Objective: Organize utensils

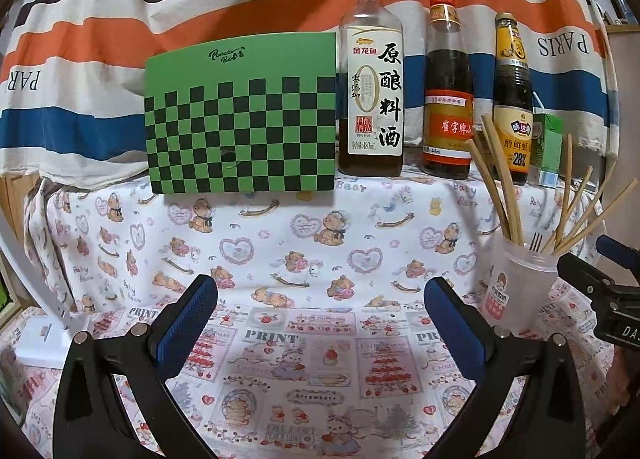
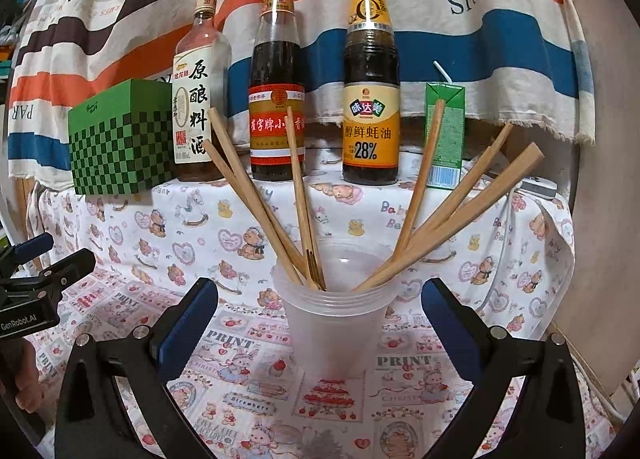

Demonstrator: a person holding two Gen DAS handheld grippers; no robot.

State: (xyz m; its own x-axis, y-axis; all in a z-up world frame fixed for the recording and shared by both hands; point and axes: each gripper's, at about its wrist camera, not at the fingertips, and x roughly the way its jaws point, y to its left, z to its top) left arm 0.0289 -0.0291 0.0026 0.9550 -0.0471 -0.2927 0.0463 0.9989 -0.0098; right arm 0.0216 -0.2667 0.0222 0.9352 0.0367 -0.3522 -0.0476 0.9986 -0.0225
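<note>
A translucent plastic cup (image 2: 334,323) stands upright on the printed tablecloth and holds several wooden chopsticks (image 2: 448,219) fanned out left and right. My right gripper (image 2: 320,311) is open, its jaws apart on either side of the cup, not touching it. The cup also shows in the left wrist view (image 1: 520,291) at the right, with the chopsticks (image 1: 500,179) in it. My left gripper (image 1: 320,311) is open and empty over the cloth, left of the cup. The right gripper's body (image 1: 600,295) shows at the right edge of the left wrist view.
At the table's back stand a green checkered box (image 1: 240,115), a cooking wine bottle (image 1: 372,99), a red-capped dark bottle (image 1: 446,99), an oyster sauce bottle (image 2: 370,99) and a green drink carton (image 2: 444,135). A striped cloth hangs behind. A white device (image 1: 40,339) lies at the left.
</note>
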